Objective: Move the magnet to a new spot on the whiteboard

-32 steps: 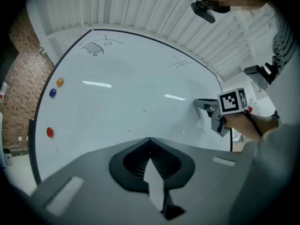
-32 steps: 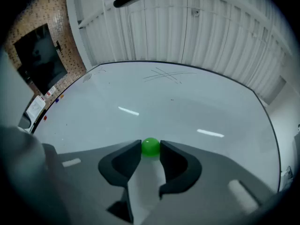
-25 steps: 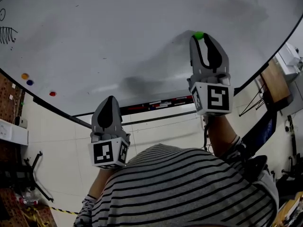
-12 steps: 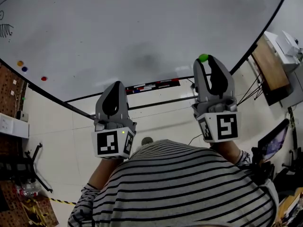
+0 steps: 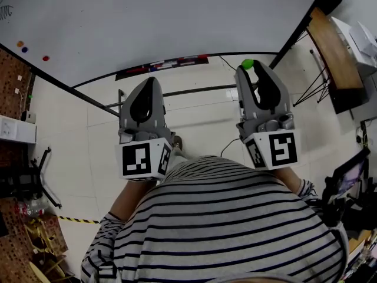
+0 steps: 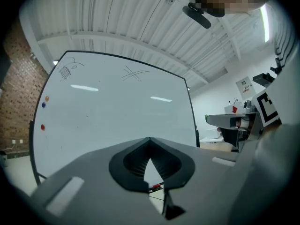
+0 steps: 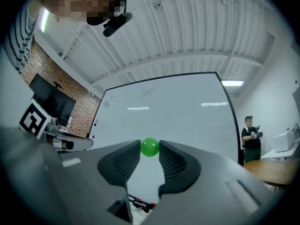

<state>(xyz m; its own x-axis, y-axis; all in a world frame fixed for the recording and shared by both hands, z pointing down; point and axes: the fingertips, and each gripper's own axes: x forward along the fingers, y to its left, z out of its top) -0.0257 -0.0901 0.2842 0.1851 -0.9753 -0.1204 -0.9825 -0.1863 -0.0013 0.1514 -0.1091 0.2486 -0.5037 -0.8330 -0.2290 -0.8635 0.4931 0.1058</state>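
Green magnet [image 7: 150,147], pinched only between the very fingertips of the right gripper [image 5: 251,68], could pop out short of the whiteboard [image 7: 183,111] ahead, while the left gripper [image 6: 149,140] is closed on nothing.

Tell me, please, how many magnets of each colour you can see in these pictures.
Green magnet: 1
Orange magnet: 1
Blue magnet: 1
Red magnet: 1
Total: 4
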